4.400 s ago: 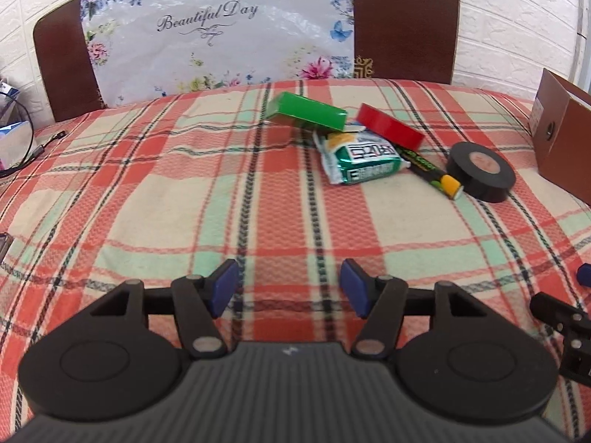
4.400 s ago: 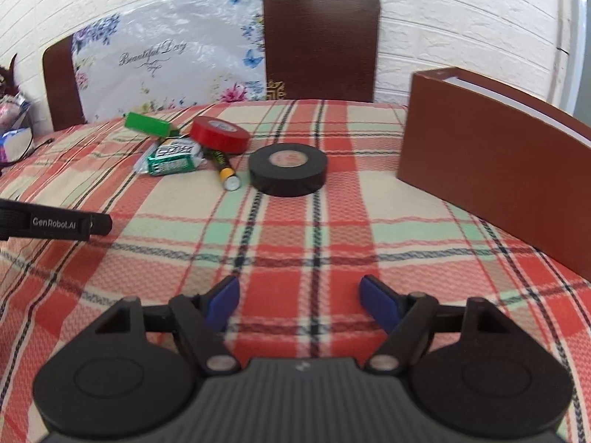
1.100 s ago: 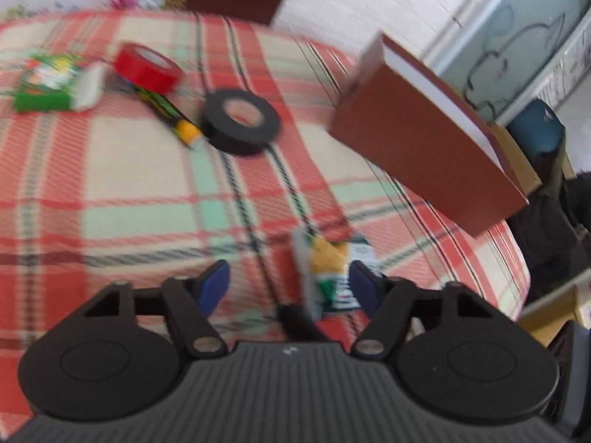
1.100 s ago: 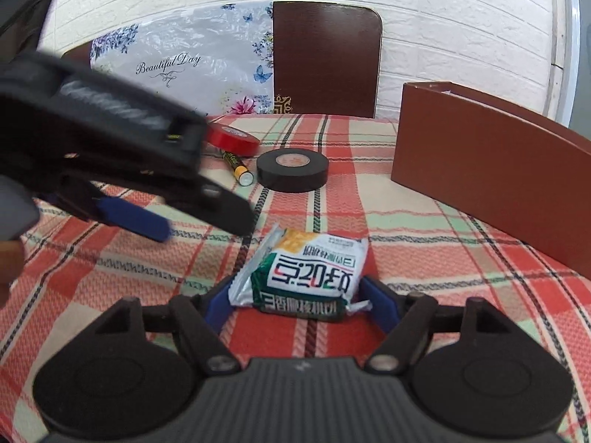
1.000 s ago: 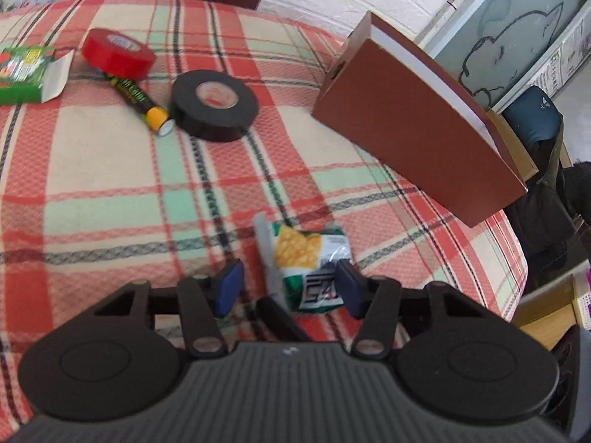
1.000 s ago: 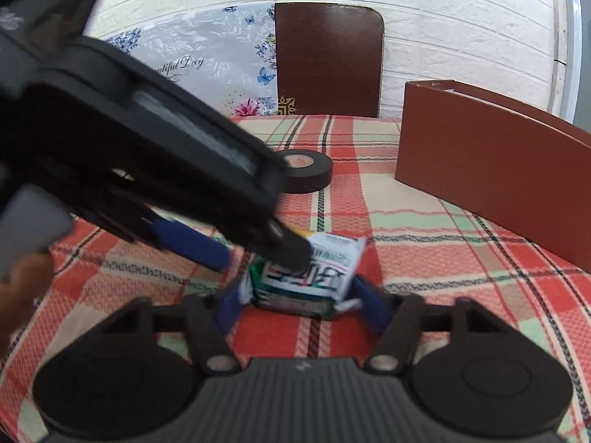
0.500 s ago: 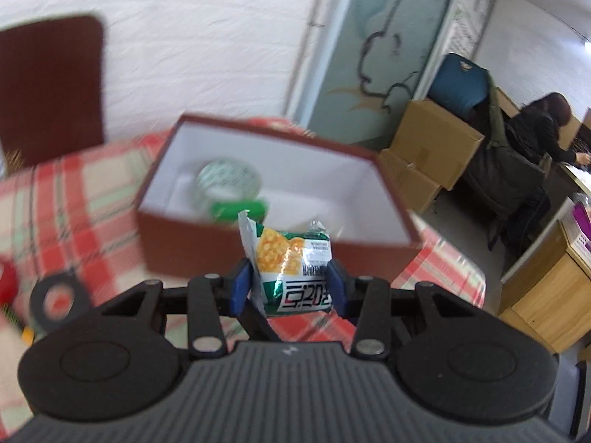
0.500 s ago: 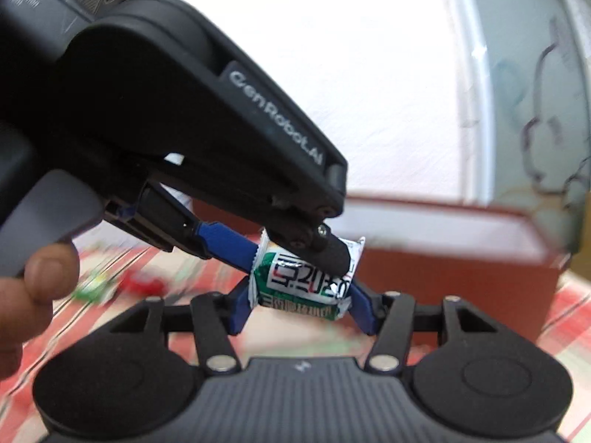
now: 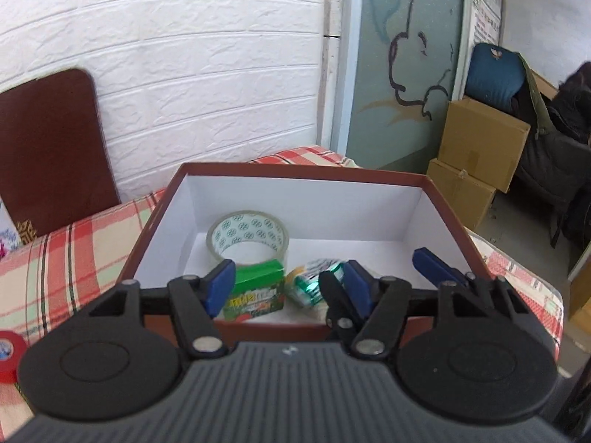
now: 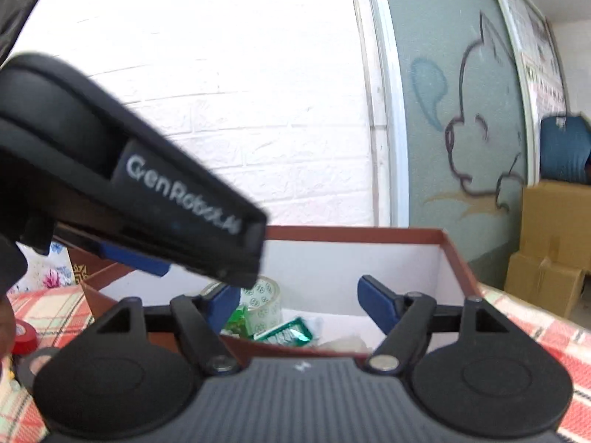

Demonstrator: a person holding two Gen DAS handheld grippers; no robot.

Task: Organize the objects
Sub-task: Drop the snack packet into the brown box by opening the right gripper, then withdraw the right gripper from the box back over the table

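Both my left gripper (image 9: 288, 288) and right gripper (image 10: 295, 304) are opening with nothing between them. The snack packet (image 9: 312, 282) lies in the brown box (image 9: 306, 175) near its front wall, beside the green box (image 9: 256, 289) and clear tape (image 9: 249, 234). I judge the red tape (image 9: 9, 354) and black tape (image 10: 31, 363), out on the tablecloth left of the box, are what's left.

"GenRobot.AI" on left gripper (image 10: 236, 277)

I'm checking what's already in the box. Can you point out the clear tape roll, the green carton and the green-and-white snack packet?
Clear patterned tape roll (image 9: 246, 234): left wrist view, top rim.
Green rectangular carton (image 9: 255, 289): left wrist view, front face.
Green-and-white foil snack packet (image 9: 308, 285): left wrist view, crumpled middle.
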